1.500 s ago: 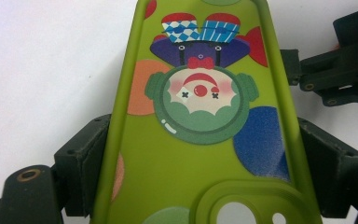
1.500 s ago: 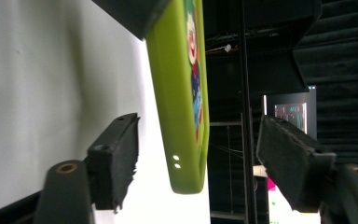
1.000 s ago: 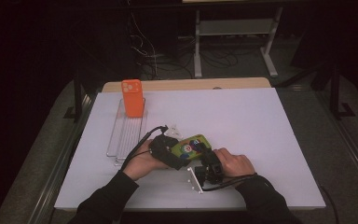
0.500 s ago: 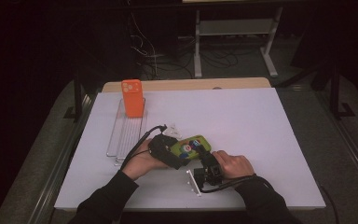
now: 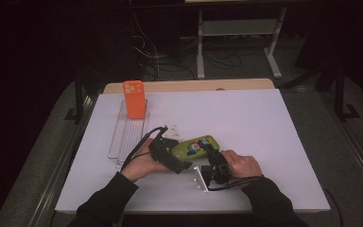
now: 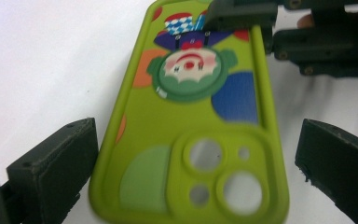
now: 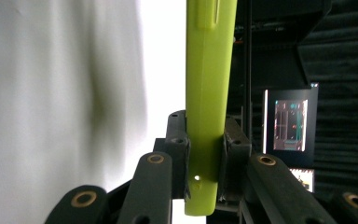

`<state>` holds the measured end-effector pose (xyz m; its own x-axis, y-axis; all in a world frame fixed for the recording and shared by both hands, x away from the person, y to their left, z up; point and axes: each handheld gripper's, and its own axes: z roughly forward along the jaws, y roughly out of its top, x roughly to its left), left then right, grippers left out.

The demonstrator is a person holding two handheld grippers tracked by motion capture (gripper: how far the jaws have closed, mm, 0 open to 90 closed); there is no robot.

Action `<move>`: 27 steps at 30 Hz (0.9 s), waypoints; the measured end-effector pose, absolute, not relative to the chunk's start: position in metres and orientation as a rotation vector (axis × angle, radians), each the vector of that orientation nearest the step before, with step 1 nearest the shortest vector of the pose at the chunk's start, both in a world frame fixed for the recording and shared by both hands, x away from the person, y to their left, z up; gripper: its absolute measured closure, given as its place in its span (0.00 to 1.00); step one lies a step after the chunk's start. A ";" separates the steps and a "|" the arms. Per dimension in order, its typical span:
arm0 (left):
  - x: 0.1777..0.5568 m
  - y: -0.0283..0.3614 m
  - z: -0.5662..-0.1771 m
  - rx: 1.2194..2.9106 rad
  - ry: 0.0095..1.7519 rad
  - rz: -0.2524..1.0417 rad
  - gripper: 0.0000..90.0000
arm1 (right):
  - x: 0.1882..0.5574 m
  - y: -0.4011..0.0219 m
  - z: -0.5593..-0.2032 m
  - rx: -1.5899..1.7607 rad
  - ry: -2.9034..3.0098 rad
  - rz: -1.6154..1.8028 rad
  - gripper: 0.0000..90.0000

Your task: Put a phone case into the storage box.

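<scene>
Right gripper view: right tongs (image 7: 205,154) clamp the green phone case (image 7: 209,93); left tongs (image 6: 196,163) just opened wide around it.

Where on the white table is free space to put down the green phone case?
Free: the white table right of the green phone case, and its far middle beside the orange case. Crowded: the near-left, around the wire rack and both hands.

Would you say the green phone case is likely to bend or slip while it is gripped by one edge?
The green phone case looks thin and hollow, so probably light and somewhat flexible. The right gripper pinches its edge; its matte surface probably resists slipping.
</scene>
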<state>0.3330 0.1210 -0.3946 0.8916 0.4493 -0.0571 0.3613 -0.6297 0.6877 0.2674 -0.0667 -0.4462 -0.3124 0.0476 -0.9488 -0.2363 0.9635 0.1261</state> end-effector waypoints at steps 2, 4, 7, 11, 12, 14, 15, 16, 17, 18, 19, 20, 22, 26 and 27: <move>0.335 0.124 -0.394 2.334 0.564 0.164 0.00 | 0.269 -0.070 -0.445 -0.109 1.883 0.285 0.84; 0.335 0.125 -0.394 2.336 0.567 0.161 0.00 | 0.271 -0.074 -0.444 -0.085 1.892 0.292 0.84; 0.337 0.127 -0.394 2.349 0.567 0.169 0.00 | 0.273 -0.078 -0.443 -0.004 1.928 0.325 0.84; 0.338 0.128 -0.396 2.352 0.577 0.175 0.00 | 0.276 -0.084 -0.438 0.021 1.947 0.350 0.84; 0.338 0.128 -0.396 2.353 0.576 0.179 0.00 | 0.277 -0.085 -0.437 0.028 1.950 0.355 0.84; 0.339 0.129 -0.396 2.352 0.572 0.186 0.00 | 0.277 -0.087 -0.435 0.057 1.969 0.373 0.84; 0.339 0.129 -0.396 2.352 0.580 0.184 0.00 | 0.278 -0.088 -0.435 0.075 1.981 0.382 0.84; 0.338 0.129 -0.396 2.342 0.595 0.174 0.00 | 0.279 -0.089 -0.434 0.102 1.987 0.404 0.84; 0.338 0.130 -0.396 2.341 0.598 0.175 0.00 | 0.280 -0.090 -0.432 0.117 1.995 0.420 0.84; 0.339 0.130 -0.396 2.341 0.600 0.178 0.00 | 0.281 -0.091 -0.431 0.137 2.004 0.437 0.84; 0.339 0.130 -0.396 2.334 0.606 0.180 0.00 | 0.282 -0.092 -0.430 0.151 2.012 0.449 0.84; 0.338 0.129 -0.397 2.306 0.628 0.174 0.00 | 0.283 -0.093 -0.429 0.180 2.025 0.471 0.84; 0.339 0.130 -0.396 2.309 0.618 0.188 0.00 | 0.284 -0.095 -0.428 0.249 2.053 0.521 0.84; 0.340 0.130 -0.396 2.301 0.621 0.196 0.00 | 0.287 -0.100 -0.424 0.412 2.092 0.644 0.84; 0.341 0.131 -0.395 2.321 0.598 0.201 0.00 | 0.289 -0.102 -0.422 0.435 2.104 0.664 0.84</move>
